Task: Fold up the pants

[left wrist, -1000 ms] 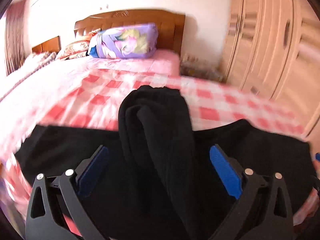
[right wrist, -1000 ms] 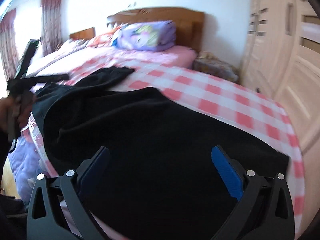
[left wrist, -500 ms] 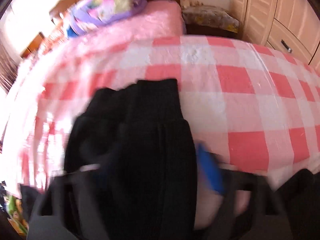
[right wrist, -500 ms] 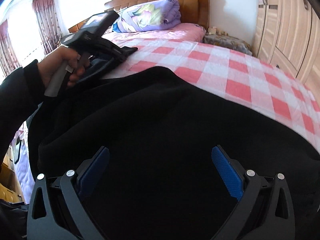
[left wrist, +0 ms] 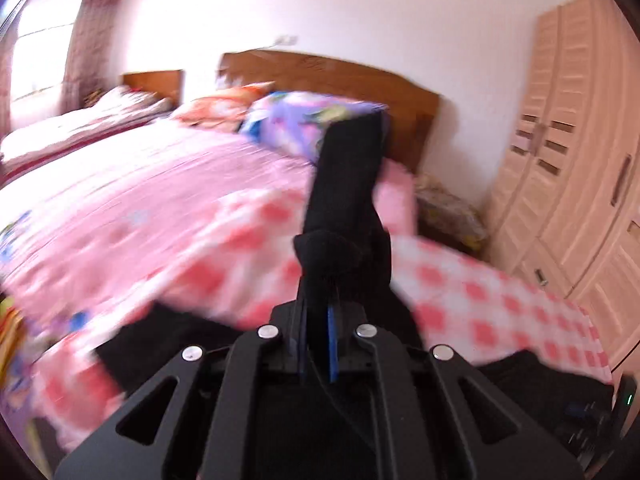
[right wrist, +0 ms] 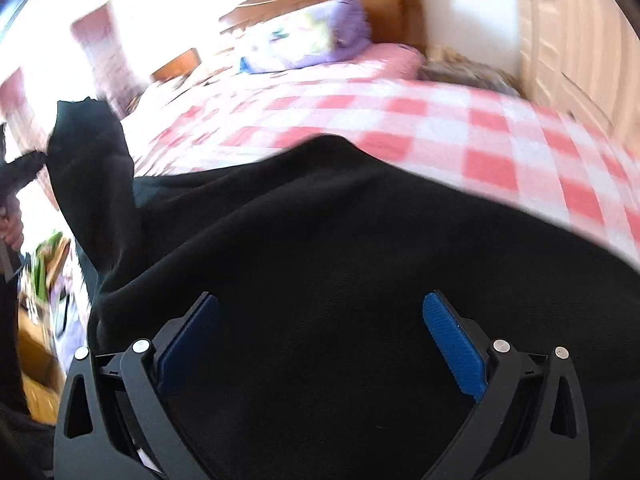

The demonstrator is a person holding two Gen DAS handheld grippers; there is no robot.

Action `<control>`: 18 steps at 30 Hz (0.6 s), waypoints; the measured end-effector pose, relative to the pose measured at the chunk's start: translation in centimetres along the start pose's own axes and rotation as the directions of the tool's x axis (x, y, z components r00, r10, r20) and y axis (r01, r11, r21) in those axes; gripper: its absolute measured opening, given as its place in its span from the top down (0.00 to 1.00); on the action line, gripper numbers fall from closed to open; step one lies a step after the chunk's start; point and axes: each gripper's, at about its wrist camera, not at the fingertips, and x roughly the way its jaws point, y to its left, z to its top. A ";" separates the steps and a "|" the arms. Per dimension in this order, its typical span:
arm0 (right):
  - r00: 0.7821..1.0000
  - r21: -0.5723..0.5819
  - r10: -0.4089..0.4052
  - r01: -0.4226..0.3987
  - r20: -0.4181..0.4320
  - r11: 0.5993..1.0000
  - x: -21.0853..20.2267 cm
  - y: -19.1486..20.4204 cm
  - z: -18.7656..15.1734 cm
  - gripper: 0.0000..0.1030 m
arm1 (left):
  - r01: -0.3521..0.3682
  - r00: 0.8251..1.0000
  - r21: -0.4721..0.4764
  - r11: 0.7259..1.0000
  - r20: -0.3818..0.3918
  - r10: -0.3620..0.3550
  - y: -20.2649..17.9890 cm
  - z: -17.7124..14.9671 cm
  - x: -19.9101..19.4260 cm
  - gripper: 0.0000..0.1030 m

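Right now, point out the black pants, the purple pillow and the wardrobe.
black pants (right wrist: 340, 240), right wrist view, flat middle of the fabric.
purple pillow (left wrist: 296, 124), left wrist view, its printed front.
wardrobe (left wrist: 568, 168), left wrist view, a door panel.

Black pants (right wrist: 320, 240) between blue-padded fingers (right wrist: 454, 338); beyond them a red-and-white checked bed cover (right wrist: 440, 120) and purple pillow (right wrist: 320, 36)

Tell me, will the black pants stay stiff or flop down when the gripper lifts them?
Probably floppy: the black pants bunch and sag where the left gripper pinches them. They look thick and soft, so likely a bit heavy. The rest lies draped over the checked bed under the open right gripper, so it should trail behind.
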 end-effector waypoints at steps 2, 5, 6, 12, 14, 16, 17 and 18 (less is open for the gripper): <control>0.999 -0.135 -0.025 0.031 0.047 0.990 -1.0 2.3 1.4 0.04 | -0.081 0.994 -0.015 0.997 -0.069 0.079 4.0 -2.3 0.1 0.92; 0.994 -0.372 0.009 0.031 0.107 0.928 -1.3 6.8 4.5 0.04 | -0.083 0.984 -0.064 0.994 -0.165 0.072 8.3 -5.7 1.9 0.92; 0.994 -0.463 0.022 0.028 0.104 0.886 -0.5 8.4 5.4 0.04 | -0.076 0.982 -0.080 0.994 -0.180 0.061 9.1 -6.6 2.4 0.92; 0.994 -0.633 0.029 -0.092 -0.109 0.769 8.0 11.7 10.3 0.18 | 0.016 0.977 -0.224 0.975 -0.202 -0.063 9.9 -9.6 3.7 0.42; 0.978 -0.628 0.050 -0.168 -0.201 0.760 10.5 12.1 10.9 0.21 | 0.037 0.977 -0.241 0.970 -0.195 -0.085 9.8 -9.8 4.2 0.33; 0.961 -0.656 0.059 -0.227 -0.269 0.720 12.0 12.5 10.3 0.21 | 0.042 0.975 -0.245 0.969 -0.204 -0.093 9.8 -9.6 4.7 0.31; 0.960 -0.673 0.053 -0.232 -0.276 0.702 12.4 12.2 9.7 0.24 | 0.061 0.971 -0.257 0.964 -0.208 -0.117 10.0 -9.5 5.1 0.30; 0.958 -0.685 0.041 -0.232 -0.283 0.691 13.0 12.1 9.3 0.31 | 0.078 0.966 -0.273 0.959 -0.216 -0.141 10.2 -9.5 5.4 0.30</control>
